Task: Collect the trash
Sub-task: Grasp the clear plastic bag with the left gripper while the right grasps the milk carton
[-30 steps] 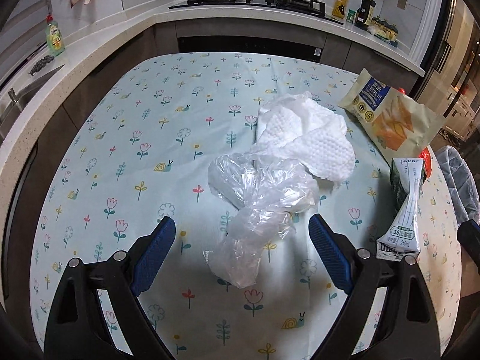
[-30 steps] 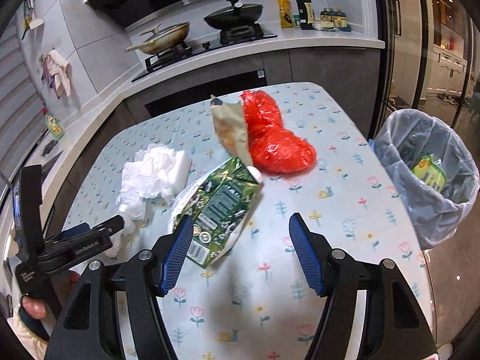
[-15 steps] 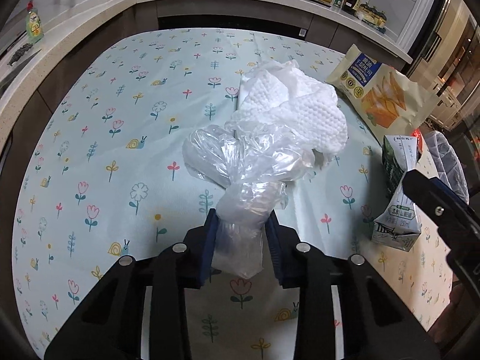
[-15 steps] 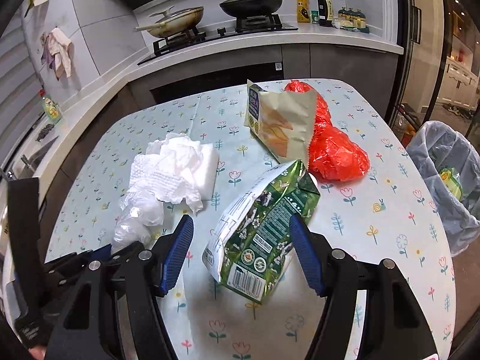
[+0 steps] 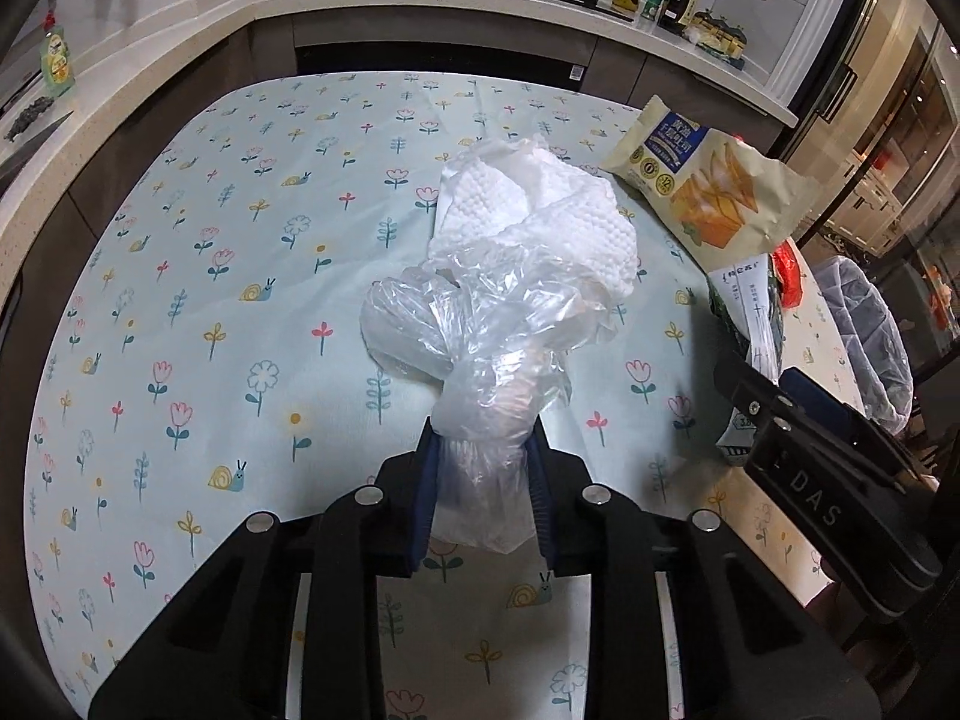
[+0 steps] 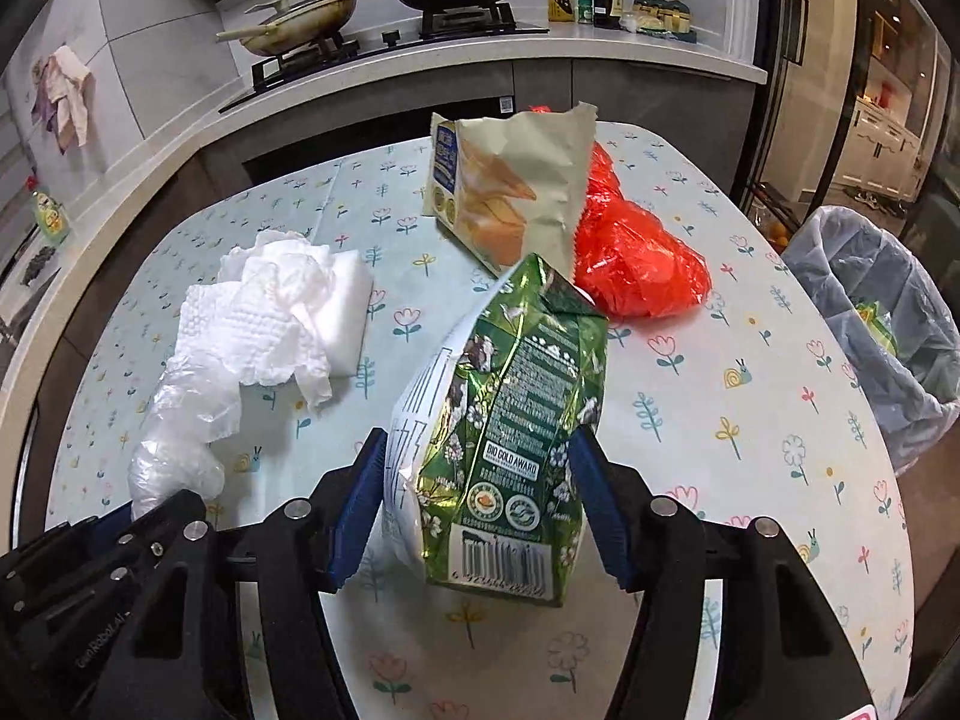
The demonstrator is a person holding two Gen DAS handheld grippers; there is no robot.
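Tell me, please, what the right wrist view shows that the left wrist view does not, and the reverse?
Only the right wrist view shows the right gripper closed around the green carton, the whole red bag and trash lying inside the lined bin. Only the left wrist view shows the left gripper clamped on the neck of the clear plastic bag. Both show the paper towels, the bread packet, the floral tablecloth and the stove behind.

Your bag (image 5: 480, 324) lies before the towel (image 5: 540, 216); carton (image 6: 510, 420) right of both (bin (image 6: 888, 324) beside the table (image 6: 750, 420)).
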